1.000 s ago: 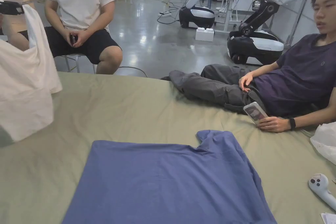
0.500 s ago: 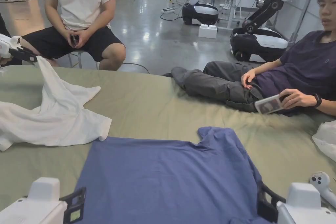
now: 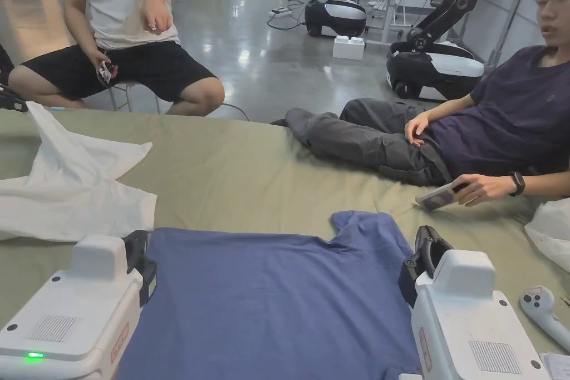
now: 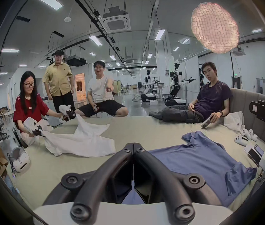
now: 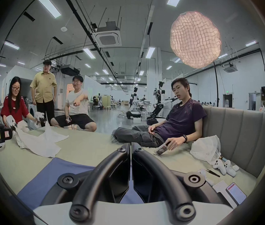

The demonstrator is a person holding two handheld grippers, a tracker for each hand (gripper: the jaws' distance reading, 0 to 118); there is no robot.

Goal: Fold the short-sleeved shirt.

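A blue short-sleeved shirt (image 3: 278,297) lies spread flat on a bed (image 3: 250,175) covered with an olive-green sheet, 1 sleeve pointing toward the far side. The left tongs (image 3: 139,256) sit at the shirt's left edge and the right tongs (image 3: 420,264) at its right edge, near the sleeve. In each gripper view the 2 jaws of that gripper's tongs are pressed together at the tips; whether cloth is pinched between them cannot be told. To the left, a white shirt (image 3: 72,192) lies crumpled on the bed, held up at 1 corner by another person's gripper. A person in a dark top (image 3: 501,119) reclines on the bed's right side holding a phone (image 3: 437,197). A white controller (image 3: 543,311) rests near the right edge.
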